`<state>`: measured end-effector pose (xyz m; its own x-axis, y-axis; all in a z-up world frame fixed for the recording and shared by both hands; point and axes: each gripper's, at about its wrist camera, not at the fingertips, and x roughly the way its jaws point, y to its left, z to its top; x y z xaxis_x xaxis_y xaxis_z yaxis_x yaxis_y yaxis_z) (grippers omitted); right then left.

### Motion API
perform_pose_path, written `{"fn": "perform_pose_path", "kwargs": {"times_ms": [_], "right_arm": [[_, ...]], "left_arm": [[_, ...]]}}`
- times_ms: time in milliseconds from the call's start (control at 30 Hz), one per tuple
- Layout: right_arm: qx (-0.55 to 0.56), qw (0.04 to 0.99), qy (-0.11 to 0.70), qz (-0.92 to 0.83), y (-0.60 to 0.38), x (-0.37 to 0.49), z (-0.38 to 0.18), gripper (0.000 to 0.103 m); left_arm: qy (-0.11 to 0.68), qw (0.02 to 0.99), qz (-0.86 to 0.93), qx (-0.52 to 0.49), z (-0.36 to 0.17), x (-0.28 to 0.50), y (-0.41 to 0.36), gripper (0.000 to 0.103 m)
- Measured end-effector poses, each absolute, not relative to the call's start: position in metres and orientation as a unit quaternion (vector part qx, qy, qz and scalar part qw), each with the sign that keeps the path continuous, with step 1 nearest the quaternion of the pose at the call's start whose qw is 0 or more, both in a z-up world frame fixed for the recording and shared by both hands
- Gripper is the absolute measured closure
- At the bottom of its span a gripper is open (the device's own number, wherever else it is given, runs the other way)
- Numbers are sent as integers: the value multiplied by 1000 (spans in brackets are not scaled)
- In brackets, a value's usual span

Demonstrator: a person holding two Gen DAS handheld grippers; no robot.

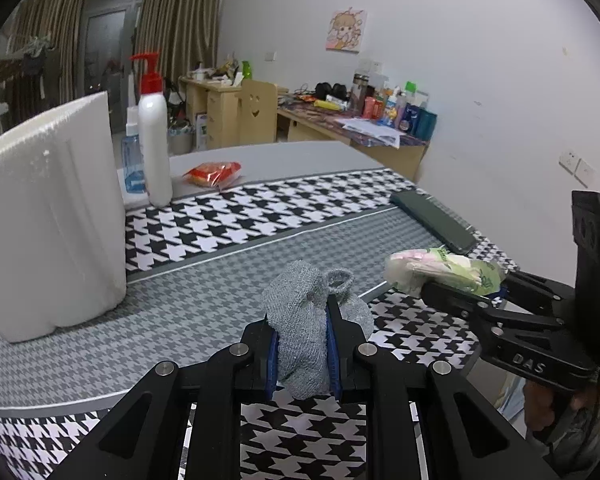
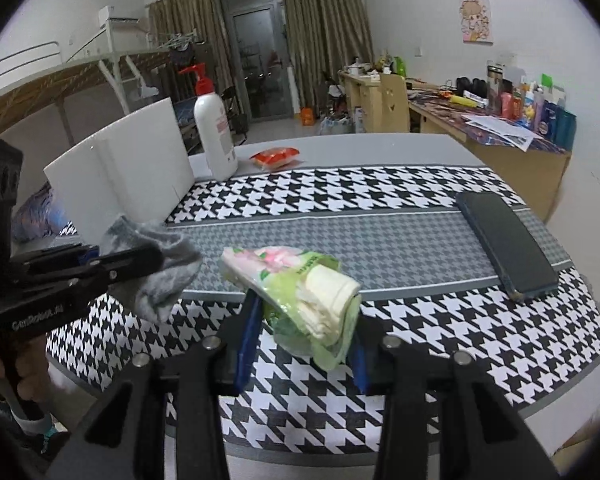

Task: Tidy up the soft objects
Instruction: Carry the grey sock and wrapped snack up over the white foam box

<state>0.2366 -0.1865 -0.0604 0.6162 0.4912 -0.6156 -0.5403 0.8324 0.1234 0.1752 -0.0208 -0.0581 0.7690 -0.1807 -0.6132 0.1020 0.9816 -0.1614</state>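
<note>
My left gripper (image 1: 302, 344) is shut on a grey sock (image 1: 304, 320) and holds it above the near edge of the houndstooth table mat (image 1: 240, 220). The sock also shows at the left of the right wrist view (image 2: 164, 276), hanging from the left gripper (image 2: 140, 260). My right gripper (image 2: 304, 320) is shut on a green and pink tissue pack (image 2: 300, 280), held above the mat (image 2: 340, 200). In the left wrist view the tissue pack (image 1: 440, 268) and right gripper (image 1: 456, 292) are to the right of the sock.
A white box (image 1: 48, 220) stands at the left. Behind it are a white pump bottle (image 1: 154, 136), a blue spray bottle (image 1: 131, 160) and a red snack packet (image 1: 214, 172). A dark phone (image 2: 508, 240) lies at the mat's right. A cluttered desk (image 2: 500, 120) lines the right wall.
</note>
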Motion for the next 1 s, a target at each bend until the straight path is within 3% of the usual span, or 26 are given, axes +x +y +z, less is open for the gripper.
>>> {"fn": "perform_pose_path", "kwargs": {"times_ms": [1000], "right_arm": [[-35,915,294,275,-141,223,-26,59]], "left_arm": [[293,953,-45,-60,-30,163,33,82]]}}
